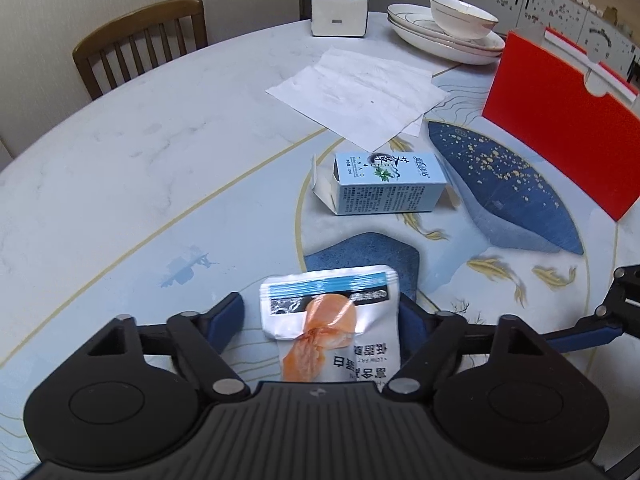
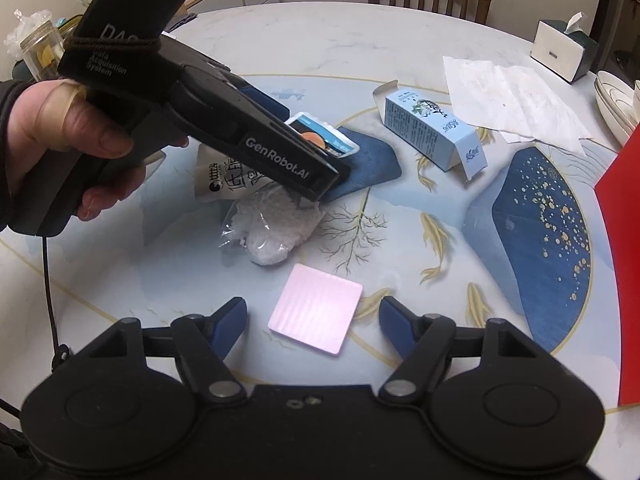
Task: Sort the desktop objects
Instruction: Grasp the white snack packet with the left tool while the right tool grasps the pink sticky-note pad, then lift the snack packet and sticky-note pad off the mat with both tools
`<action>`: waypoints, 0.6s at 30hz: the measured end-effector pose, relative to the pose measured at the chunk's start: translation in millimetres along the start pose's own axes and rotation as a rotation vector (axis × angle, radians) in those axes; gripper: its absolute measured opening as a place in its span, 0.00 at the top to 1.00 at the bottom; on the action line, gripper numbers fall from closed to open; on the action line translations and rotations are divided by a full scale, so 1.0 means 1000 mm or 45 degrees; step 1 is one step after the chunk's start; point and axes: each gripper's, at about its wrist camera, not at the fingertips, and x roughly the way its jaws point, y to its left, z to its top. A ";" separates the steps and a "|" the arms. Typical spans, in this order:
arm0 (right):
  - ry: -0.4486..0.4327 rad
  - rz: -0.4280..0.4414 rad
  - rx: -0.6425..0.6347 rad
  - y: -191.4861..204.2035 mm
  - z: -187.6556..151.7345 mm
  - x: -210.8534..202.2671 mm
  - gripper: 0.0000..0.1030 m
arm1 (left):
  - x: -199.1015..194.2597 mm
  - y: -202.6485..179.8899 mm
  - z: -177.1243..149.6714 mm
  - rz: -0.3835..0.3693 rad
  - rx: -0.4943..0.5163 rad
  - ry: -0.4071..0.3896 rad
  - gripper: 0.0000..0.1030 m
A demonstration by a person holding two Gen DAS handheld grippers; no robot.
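Left hand-held gripper [image 1: 320, 312] nose-down astride snack pouch [image 1: 332, 320]

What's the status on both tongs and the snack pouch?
Left tongs open, straddling white foil snack pouch. Right tongs open over pink square pad. Clear crumpled bag beside pouch.

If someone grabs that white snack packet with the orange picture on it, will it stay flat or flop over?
The snack packet will probably flop: it is a thin, already creased pouch. Its glossy film may slip, though the left hand-held gripper, whose jaws sit open either side of it, has padded fingers. It looks light, so it should lift easily.
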 end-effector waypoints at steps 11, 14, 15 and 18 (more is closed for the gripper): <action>-0.011 -0.024 -0.005 -0.005 -0.001 -0.005 0.55 | -0.003 0.001 0.000 0.010 -0.023 0.002 0.38; -0.011 -0.018 0.013 -0.008 -0.002 -0.007 0.57 | -0.007 0.002 -0.002 0.007 -0.041 -0.012 0.40; -0.012 -0.017 0.022 -0.010 -0.003 -0.008 0.57 | -0.008 0.003 -0.002 0.007 -0.049 -0.014 0.41; -0.017 -0.013 0.045 -0.013 -0.004 -0.010 0.57 | -0.011 0.006 -0.004 0.006 -0.076 -0.015 0.41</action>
